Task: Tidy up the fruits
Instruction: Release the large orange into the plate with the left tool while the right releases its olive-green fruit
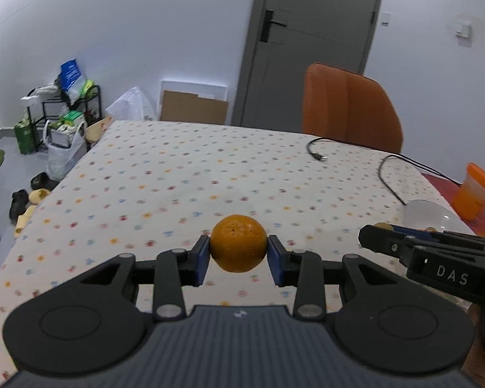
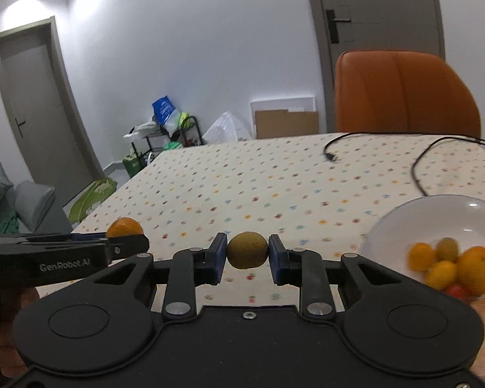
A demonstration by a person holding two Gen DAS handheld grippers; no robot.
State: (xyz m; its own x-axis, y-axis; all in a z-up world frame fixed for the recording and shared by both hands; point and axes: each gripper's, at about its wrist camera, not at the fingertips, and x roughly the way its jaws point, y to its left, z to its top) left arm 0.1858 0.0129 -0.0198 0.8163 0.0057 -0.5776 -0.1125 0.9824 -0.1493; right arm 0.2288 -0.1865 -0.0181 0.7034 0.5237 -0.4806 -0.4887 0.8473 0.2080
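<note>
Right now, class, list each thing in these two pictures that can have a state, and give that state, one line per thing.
left gripper: shut on the orange, lifted off the table
orange: held between the blue pads
right gripper: shut on the small yellow-green fruit
small yellow-green fruit: held, off the table
white bowl: upright, holding several fruits
grey door: closed
black cable: loose end lying unplugged on the table

I am in a lived-in home room: a flower-dotted cloth-covered table, an orange padded chair, grey interior door, cluttered black wire rack and shoes on the floor.
</note>
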